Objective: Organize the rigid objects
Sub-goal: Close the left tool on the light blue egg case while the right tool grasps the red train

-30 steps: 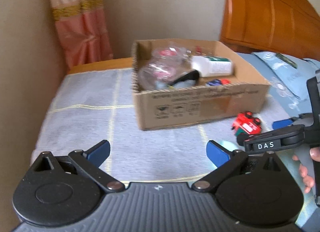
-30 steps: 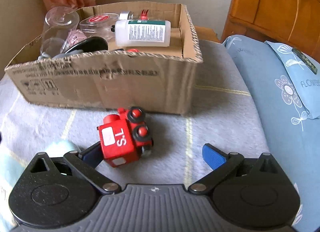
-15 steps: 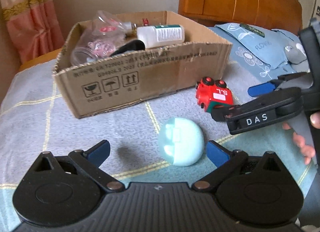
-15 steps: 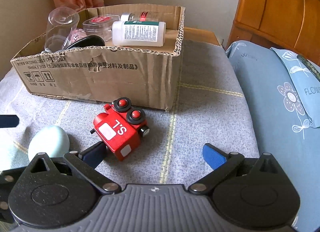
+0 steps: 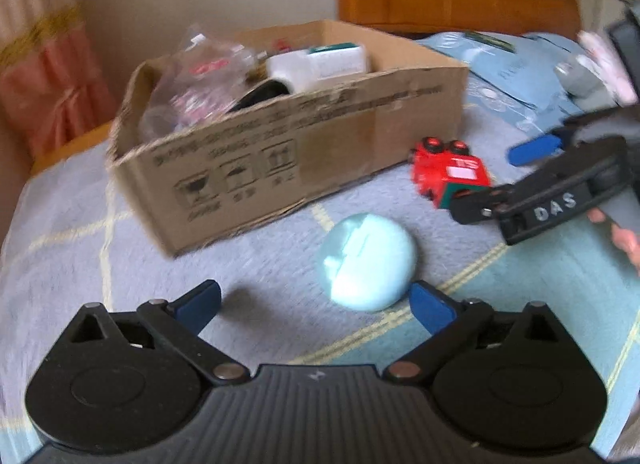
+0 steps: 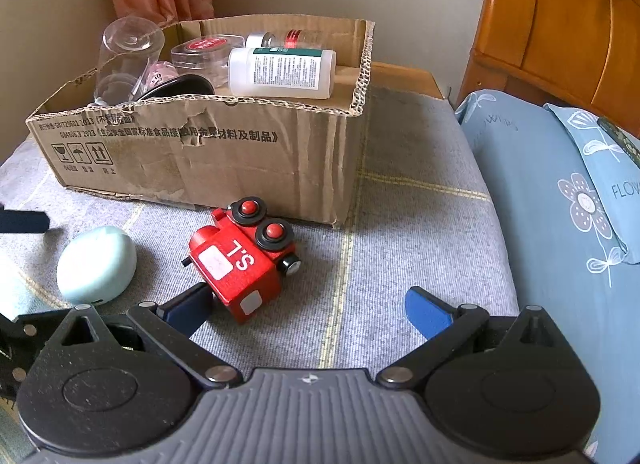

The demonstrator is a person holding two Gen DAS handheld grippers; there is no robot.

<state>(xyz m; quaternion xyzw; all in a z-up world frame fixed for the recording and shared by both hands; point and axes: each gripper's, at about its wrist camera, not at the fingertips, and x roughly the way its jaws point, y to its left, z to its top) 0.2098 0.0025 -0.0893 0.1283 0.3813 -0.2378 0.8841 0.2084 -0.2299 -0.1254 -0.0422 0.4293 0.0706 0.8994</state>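
I have both grippers low over the grey blanket (image 6: 404,232), which lies on a bed rather than a tabletop. My left gripper (image 5: 316,300) has its jaws spread wide, and the pale blue egg-shaped case (image 5: 368,262) sits on the blanket just ahead of them, closer to the right fingertip, not gripped. My right gripper (image 6: 308,306) also has its jaws spread; the red toy train (image 6: 242,260) lies tipped on its side just beyond the left fingertip, its black-and-red wheels facing up and the letters "S.L" showing. From the left wrist view the right gripper (image 5: 532,179) appears at the right, reaching toward the train (image 5: 450,173), with the near black arm touching or nearly touching it; I cannot tell which through the blur. Farther back stands the open cardboard box (image 6: 224,151), its near wall torn along the top edge. Inside it I see a white bottle (image 6: 280,71) lying on its side, clear plastic cups (image 6: 128,51) at the far left, and a black rounded object (image 6: 180,87). Blue floral pillows (image 6: 560,191) lie at the right, under the wooden headboard (image 6: 560,15).
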